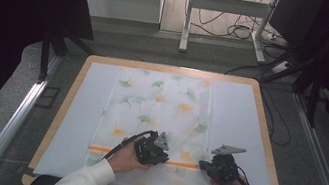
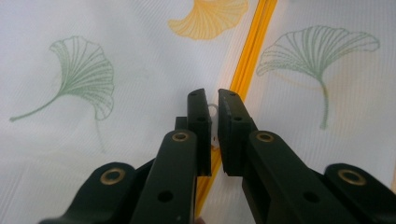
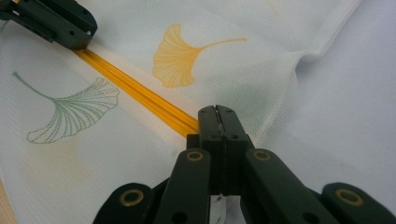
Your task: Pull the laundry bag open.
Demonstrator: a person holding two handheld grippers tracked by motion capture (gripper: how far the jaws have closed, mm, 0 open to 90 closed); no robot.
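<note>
Lying flat in the middle of the high view, on a pale sheet point(image 1: 83, 109) covering a wooden table point(image 1: 267, 135): a white mesh bag point(image 1: 160, 107) printed with green and orange leaves, its orange zipper point(image 1: 102, 148) running across the lower part. Gripping the zipper's small pull tab point(image 2: 213, 111) low and centre in the left gripper view, the left gripper point(image 2: 212, 108), jaws nearly together with just a slit between them. Sitting at the lower centre of the high view, the same left gripper point(image 1: 155, 153), right on the zipper line. Clamping the cloth at the zipper's end, at the bag's right edge, the right gripper point(image 3: 217, 116), jaws pressed tight, low and centre in its own view; in the high view, resting lower right point(image 1: 212, 170). Leaving bare sheet on both sides of the bag and a long stretch of zipper open toward the lower left. Running close below both hands, the table's near edge.
</note>
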